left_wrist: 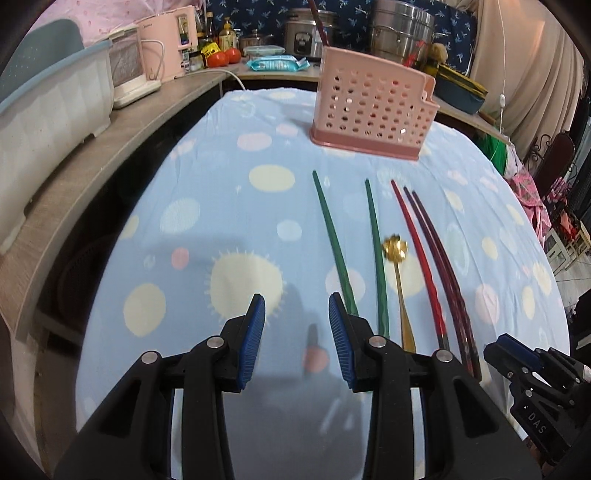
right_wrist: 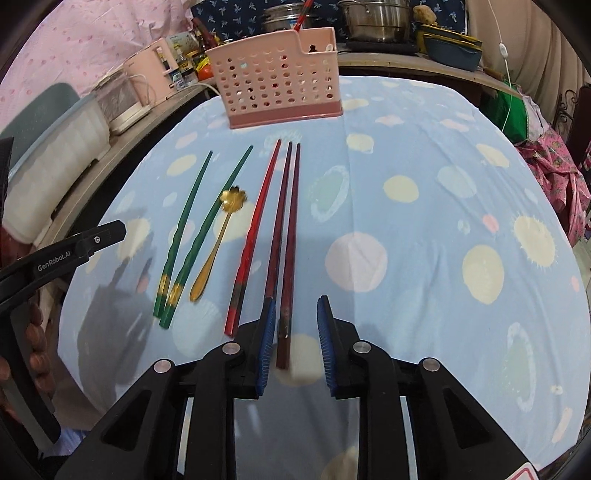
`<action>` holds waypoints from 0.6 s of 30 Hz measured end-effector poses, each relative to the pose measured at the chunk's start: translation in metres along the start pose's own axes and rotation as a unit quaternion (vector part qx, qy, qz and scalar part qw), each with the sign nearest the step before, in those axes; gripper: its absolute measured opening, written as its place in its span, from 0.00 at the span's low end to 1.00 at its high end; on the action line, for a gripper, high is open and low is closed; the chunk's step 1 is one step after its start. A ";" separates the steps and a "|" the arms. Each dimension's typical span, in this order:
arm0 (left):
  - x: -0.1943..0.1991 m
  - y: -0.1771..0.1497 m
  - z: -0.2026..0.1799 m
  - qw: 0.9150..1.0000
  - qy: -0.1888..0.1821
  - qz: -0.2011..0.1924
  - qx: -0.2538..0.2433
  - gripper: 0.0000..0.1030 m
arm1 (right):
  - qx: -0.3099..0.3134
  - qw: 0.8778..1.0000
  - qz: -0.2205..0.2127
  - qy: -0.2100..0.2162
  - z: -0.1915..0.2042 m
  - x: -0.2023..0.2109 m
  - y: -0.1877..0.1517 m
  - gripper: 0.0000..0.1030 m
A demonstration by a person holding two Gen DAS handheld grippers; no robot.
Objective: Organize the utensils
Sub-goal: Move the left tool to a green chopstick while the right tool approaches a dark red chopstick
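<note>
Gold spoon (left_wrist: pixel 397 280) bowl blurred, dark chopsticks (left_wrist: pixel 448 291) — butt ends behind the left tool (left_wrist: pixel 296 334)

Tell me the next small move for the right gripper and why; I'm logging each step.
Probably lower the right gripper and close on the dark chopstick. Its jaws are open, with that chopstick's thick end lying between them on the tablecloth, and the pink basket stands beyond.

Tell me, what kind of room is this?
Probably a home kitchen or dining corner. Big steel cooking pots and a pink countertop appliance sit on the wooden counter, and a pink perforated plastic utensil holder stands on the blue spotted tablecloth behind green chopsticks.
</note>
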State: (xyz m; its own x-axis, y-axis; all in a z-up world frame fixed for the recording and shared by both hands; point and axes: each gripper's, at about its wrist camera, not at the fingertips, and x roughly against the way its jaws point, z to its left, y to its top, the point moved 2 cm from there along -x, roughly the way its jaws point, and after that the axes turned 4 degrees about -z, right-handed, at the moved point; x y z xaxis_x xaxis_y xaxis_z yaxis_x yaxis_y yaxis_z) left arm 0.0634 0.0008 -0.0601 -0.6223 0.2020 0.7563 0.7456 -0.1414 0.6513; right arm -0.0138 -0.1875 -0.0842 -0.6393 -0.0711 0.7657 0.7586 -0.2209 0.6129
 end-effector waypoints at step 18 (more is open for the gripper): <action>-0.006 -0.020 -0.011 1.000 -0.013 0.021 -0.011 0.33 | 0.012 1.000 0.019 0.000 0.004 -0.009 -0.013 0.09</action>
State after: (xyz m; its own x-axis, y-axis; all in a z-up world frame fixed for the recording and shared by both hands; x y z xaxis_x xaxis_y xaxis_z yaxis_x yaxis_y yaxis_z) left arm 0.0500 -0.0083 -0.0768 -0.5834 0.2199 0.7818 0.7657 -0.1720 0.6198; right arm -0.0170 -0.1801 -0.0985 -0.6104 -0.0781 0.7882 0.7847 -0.1949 0.5884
